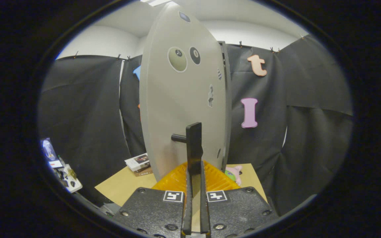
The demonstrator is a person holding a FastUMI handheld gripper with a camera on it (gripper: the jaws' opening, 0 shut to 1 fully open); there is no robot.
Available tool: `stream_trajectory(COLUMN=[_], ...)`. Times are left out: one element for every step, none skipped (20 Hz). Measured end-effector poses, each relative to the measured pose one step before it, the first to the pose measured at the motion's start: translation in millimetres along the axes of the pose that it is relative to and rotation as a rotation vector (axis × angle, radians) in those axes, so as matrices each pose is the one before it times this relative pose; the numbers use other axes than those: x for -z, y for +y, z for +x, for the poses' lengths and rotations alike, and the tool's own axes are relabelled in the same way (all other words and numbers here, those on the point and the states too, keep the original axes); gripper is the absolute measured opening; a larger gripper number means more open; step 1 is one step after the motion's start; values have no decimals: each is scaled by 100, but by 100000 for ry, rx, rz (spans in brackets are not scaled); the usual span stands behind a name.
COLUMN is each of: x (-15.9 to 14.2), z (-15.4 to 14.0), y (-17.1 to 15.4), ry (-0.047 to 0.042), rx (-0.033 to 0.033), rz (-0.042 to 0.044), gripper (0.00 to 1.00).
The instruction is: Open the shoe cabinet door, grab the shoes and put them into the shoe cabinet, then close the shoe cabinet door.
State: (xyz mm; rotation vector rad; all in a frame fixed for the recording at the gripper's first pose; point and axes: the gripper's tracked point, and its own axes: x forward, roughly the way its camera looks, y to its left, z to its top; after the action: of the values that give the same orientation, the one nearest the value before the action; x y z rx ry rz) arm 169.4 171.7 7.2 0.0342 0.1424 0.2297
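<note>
Gripper (195, 185) clamped on door handle (193, 148)

so the gripper (194, 185) has its fingers pinched on the door handle (193, 148) sticking out of the cabinet door (180, 99) dead ahead, with books (139, 163) stacked on the table (121, 188) to the left and a plush toy (234, 173) to the right, curtain (309, 115) behind.

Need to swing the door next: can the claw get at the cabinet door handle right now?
Probably yes, it seems there already: the claw is closed on the black handle of the grey cabinet door, with nothing between them.
</note>
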Motion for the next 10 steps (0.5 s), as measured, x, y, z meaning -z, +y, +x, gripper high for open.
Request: stream_trajectory(x=[-22,-6,47,-9,-23,-94,1,-123,-49,9], z=[-109,-92,-79,56,-127,32,-58,-42,33,12], y=[-448,-474,-149,-289,-466,-323,-394,-463,-461,-419], ry=[6,137,-73,-187,-102,-266,-304,-206,-339,70], rx=[878,1265,1711,1758,1790,1674,1624,1792,1824,1910], rz=[9,-204,-58,228,108,-198,-898,-642,-250,260], gripper=[11,9,8,7,6,5,5,4,4,4])
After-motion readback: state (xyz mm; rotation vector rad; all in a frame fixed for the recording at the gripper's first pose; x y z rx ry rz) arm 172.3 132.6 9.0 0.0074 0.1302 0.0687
